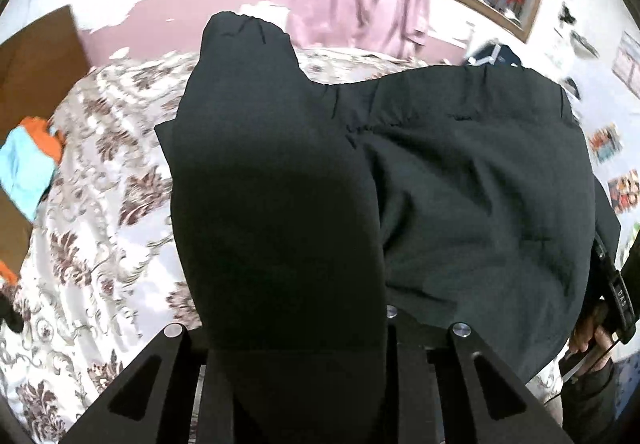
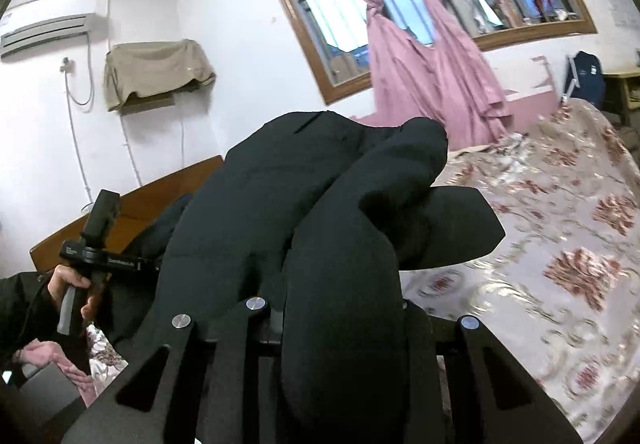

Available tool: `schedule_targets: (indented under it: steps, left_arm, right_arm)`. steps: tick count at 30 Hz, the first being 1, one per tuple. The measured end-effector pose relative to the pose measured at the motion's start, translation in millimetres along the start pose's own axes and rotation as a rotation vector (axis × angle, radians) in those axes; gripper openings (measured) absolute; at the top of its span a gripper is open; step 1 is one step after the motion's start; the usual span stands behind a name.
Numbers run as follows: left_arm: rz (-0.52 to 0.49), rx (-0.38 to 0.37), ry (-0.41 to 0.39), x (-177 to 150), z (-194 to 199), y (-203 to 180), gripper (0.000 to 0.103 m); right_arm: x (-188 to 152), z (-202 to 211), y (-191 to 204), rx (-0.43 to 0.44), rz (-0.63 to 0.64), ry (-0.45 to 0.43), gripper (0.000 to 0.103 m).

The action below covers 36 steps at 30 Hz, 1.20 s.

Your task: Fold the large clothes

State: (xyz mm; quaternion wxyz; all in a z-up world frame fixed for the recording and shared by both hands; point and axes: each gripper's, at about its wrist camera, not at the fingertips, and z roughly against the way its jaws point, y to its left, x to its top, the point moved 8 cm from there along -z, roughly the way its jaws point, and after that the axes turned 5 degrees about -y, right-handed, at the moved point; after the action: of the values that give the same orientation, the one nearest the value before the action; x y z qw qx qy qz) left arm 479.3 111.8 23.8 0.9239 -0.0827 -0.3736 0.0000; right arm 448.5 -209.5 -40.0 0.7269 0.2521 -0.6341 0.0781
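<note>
Both claws are clenched on a black padded garment (image 1: 460, 179) that hangs in the air above the bed (image 2: 560, 244), slung between them. The left claw (image 1: 296, 344) pinches one puffy edge, the right claw (image 2: 344, 344) another, each close to its own camera. Its long axis looks to run claw to claw, so I judge neither hand is nearer.

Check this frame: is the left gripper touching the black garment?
Touching. In the left wrist view the black garment runs down between the left gripper fingers and covers them, bunched in their grip.
</note>
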Motion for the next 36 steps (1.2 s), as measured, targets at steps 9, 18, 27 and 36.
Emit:
schedule_targets:
  steps: [9, 18, 27, 36]
  left_arm:
    - [0.113, 0.029, 0.091, -61.9, -83.1, 63.2, 0.023]
    - [0.148, 0.042, 0.072, -76.3, -98.3, 78.8, 0.056]
    - [0.201, 0.17, -0.024, -79.3, -69.2, 88.0, 0.085]
    - [0.085, 0.313, -0.118, -76.4, -20.6, 69.0, 0.093]
  right_arm:
    - [-66.5, -65.7, -4.2, -0.039, -0.028, 0.158, 0.022]
    - [-116.6, -75.4, -66.5, -0.255, -0.142, 0.279, 0.038]
    - [-92.6, -56.6, -39.0, -0.391, 0.068, 0.256, 0.078]
    - [-57.8, -27.3, -3.4, -0.355, 0.093, 0.208, 0.091]
